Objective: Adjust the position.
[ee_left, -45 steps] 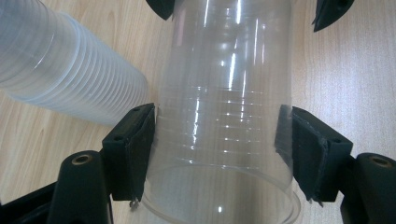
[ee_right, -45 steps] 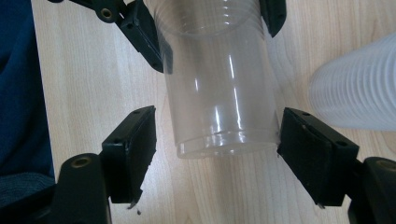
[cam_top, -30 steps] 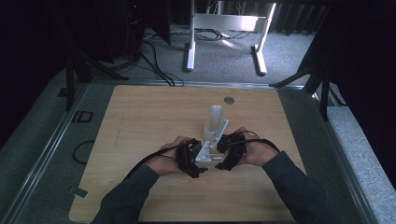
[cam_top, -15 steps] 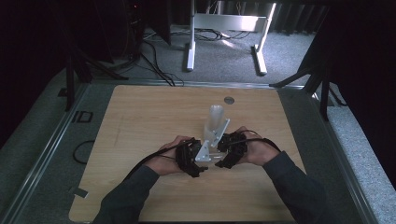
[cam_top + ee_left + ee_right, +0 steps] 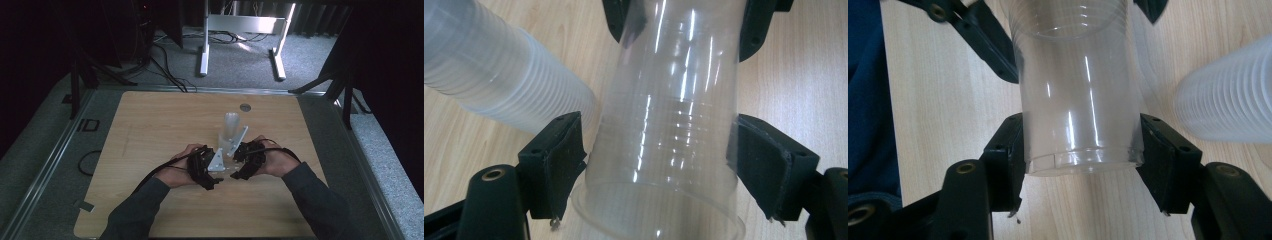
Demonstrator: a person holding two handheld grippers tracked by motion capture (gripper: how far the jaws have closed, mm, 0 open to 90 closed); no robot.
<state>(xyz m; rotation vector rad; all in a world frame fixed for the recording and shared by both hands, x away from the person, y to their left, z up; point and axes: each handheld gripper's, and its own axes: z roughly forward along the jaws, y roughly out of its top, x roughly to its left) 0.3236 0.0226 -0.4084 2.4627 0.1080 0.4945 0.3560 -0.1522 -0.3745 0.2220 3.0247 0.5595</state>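
Right gripper (image 5: 1080, 145) clamps the clear plastic cup (image 5: 1075, 95), left gripper (image 5: 659, 160) fingers just easing apart around it; next, pull it free.

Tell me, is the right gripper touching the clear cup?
Touching. In the right gripper view, the right gripper has both black pads pressed against the clear cup near its base, with no gap on either side.

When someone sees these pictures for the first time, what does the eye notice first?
A clear plastic cup lies level between both grippers near the table's middle. The right gripper clamps its base; the left gripper sits at its rim end, jaws just opening. A stack of cups lies beside it.
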